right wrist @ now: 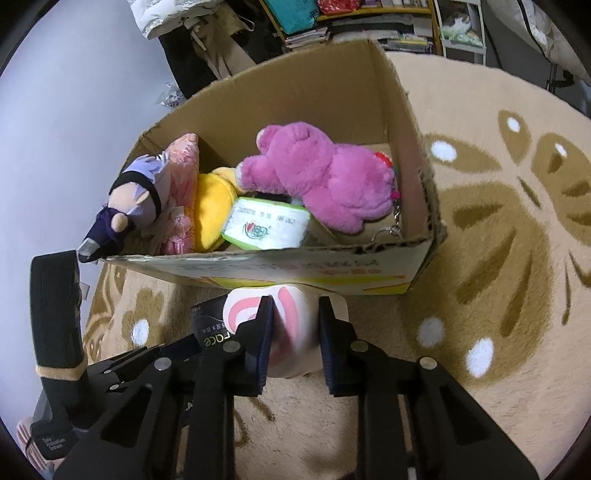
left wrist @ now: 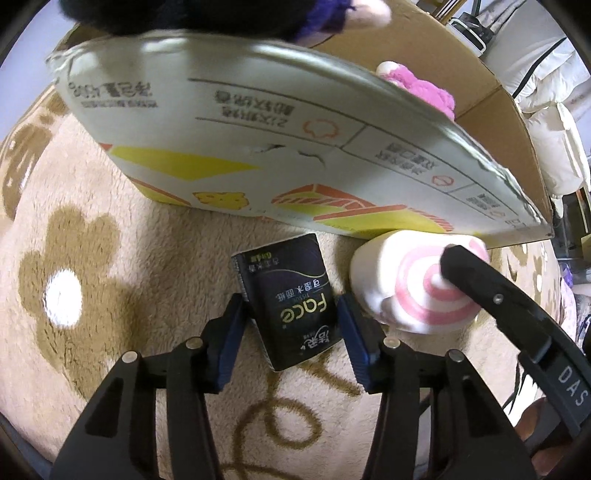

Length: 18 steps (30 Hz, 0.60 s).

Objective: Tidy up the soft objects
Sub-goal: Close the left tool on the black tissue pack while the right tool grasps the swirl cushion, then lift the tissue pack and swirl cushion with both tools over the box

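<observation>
Pink-and-white swirl plush roll (right wrist: 291, 325) lay on the beige carpet (right wrist: 498, 258) against the cardboard box (right wrist: 406, 110), pinched between the right gripper (right wrist: 295, 325) fingers. Beside it, the left gripper (left wrist: 290, 325) stood half open around a black tissue pack (left wrist: 291, 299), touching it loosely.

Beige rug (right wrist: 498, 258) w/ brown flowers, pale floor (right wrist: 74, 129), bookshelf (right wrist: 369, 18) behind.

The tissue pack (left wrist: 286, 299) lay on the rug (left wrist: 110, 258) just in front of the box (right wrist: 406, 122), swirl cushion (left wrist: 413, 284) right beside it. Plush bear (right wrist: 325, 173) and doll (right wrist: 136, 199) sat inside the box.
</observation>
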Available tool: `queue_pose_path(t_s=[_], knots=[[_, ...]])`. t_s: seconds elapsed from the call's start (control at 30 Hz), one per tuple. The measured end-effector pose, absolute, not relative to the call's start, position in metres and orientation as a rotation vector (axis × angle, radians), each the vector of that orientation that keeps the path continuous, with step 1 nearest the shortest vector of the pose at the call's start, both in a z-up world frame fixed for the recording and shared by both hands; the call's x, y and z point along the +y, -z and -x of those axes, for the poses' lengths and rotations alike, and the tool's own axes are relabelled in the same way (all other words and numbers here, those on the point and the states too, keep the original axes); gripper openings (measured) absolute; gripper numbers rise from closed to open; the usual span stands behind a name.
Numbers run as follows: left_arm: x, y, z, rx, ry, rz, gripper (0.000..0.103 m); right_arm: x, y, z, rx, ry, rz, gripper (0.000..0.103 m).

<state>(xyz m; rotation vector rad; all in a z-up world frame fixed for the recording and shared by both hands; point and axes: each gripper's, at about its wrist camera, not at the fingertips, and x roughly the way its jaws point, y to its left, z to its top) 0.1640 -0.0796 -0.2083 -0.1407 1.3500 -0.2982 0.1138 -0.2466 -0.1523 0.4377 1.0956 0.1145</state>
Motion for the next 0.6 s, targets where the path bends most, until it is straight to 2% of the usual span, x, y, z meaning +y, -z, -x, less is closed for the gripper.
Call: queue_pose_path(t_s=[0.07, 0.23, 0.43, 0.6], knots=[[-0.079, 0.208, -0.162, 1.355, 0.291, 0.149, 0.055, -0.249, 0.149, -0.111, 1.085, -0.107, -0.435, 0.024], [-0.083, 0.208, -0.158, 1.364, 0.277, 0.123, 0.055, -0.257, 0.152, -0.111, 1.093, -0.096, -0.463, 0.024], [-0.087, 0.206, -0.15, 1.35, 0.236, 0.105, 0.055, -0.256, 0.153, -0.114, 1.098, -0.098, -0.476, 0.024], [-0.107, 0.208, -0.139, 1.339, 0.233, -0.047, 0.051, -0.258, 0.153, -0.114, 1.095, -0.099, -0.479, 0.024]])
